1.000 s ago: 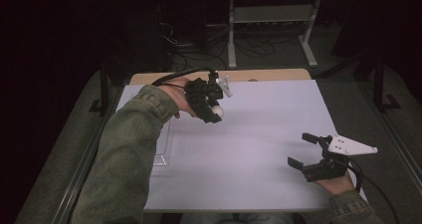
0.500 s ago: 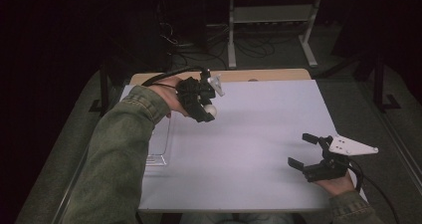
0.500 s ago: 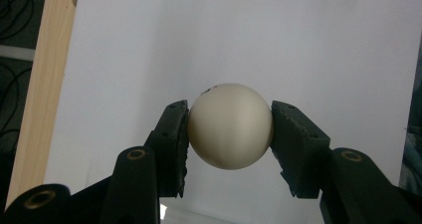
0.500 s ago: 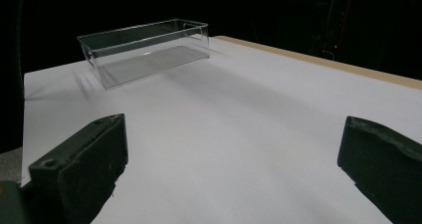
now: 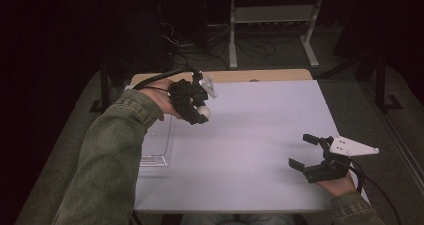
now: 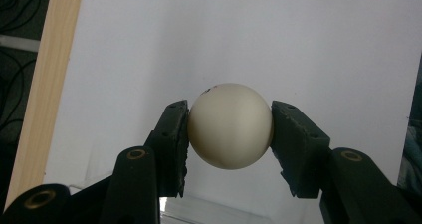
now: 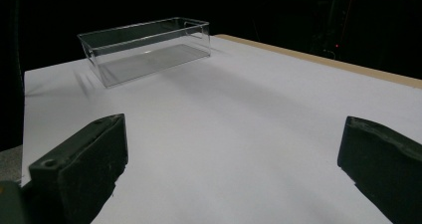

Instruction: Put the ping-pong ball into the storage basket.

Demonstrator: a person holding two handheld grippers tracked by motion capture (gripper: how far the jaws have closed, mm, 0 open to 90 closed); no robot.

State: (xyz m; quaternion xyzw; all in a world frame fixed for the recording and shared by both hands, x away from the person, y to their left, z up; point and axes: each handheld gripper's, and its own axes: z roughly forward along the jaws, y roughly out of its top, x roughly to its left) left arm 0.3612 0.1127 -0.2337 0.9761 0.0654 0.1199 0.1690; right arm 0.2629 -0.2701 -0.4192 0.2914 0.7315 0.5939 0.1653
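Two claws are in my hands over the white surface point(image 5: 250, 135). My left claw point(image 5: 197, 112) hangs in the air above the far left part of the surface, its jaws closed on a white ball point(image 5: 202, 113). In the left gripper view the ball point(image 6: 230, 126) sits squarely between the two black jaws, each pad pressed against one side of it, with a faint coloured mark near its top. The ball is lifted clear of the surface; nothing touches it but the jaws. My left sleeve point(image 5: 107, 165), an olive green one, runs up from the bottom of the high view to that hand.

Below and to the left of the held ball stands a clear plastic box point(image 5: 157, 140), at the left edge of the surface, partly hidden by my forearm in the high view. The right gripper view shows the box point(image 7: 144, 47) across the surface, rectangular, open at the top, with nothing visible inside it.

My right claw point(image 5: 302, 150) rests low at the near right corner of the surface, well apart from the left one. Its jaws are spread wide, with nothing between them but bare white surface. The grey three-cornered plate point(image 5: 352, 146) sits on top of it, and my right hand point(image 5: 337, 182) grips it from behind.
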